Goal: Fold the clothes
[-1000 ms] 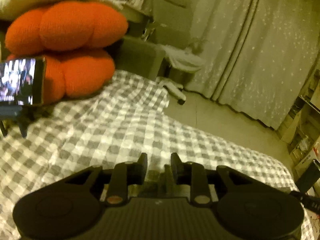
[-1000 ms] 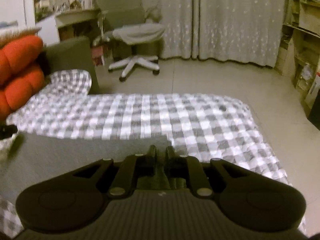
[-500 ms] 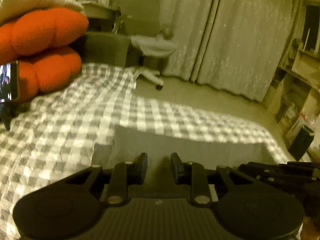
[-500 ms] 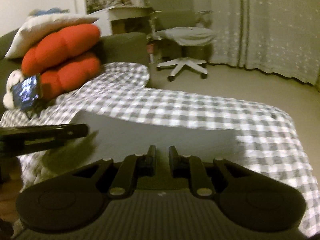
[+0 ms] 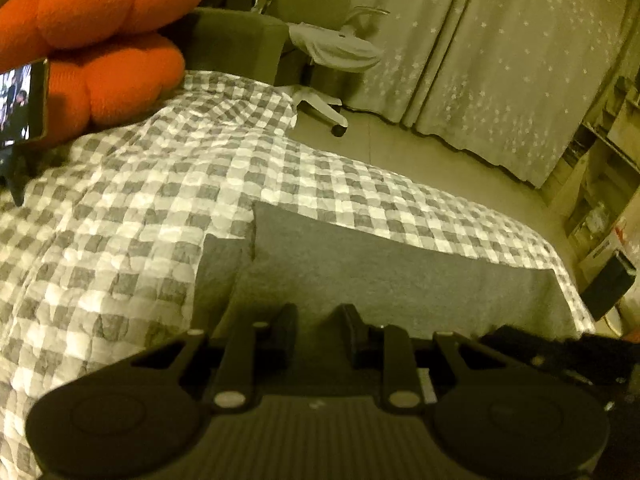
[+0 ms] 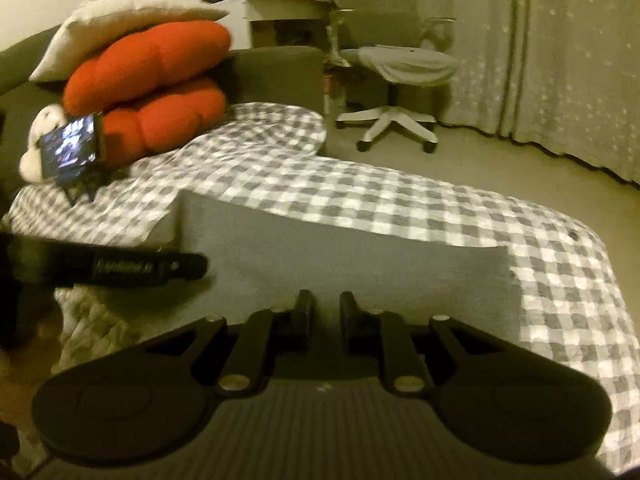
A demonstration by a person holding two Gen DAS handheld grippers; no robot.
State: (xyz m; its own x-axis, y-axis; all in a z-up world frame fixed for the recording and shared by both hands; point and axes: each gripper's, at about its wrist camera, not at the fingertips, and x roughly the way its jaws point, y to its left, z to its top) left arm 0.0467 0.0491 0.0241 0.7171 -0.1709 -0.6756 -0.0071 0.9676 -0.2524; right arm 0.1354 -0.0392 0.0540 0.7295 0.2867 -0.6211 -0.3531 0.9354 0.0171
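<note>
Cloth (image 6: 340, 256), grey and felt-like, lies rectangular on checked quilt (image 6: 400, 200); both grippers narrow, grip unclear.

The bed (image 6: 400, 200) is covered with a grey-and-white checked quilt. A folded grey garment (image 6: 340, 256) lies flat on it just ahead of the hand-held gripper (image 6: 324, 314). Two orange cushions (image 6: 160, 92) are stacked far ahead to its left.

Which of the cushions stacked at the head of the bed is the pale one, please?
The top cushion is the pale one, cream-coloured and flat; the two puffy cushions under it, upper and lower, are both orange.
</note>
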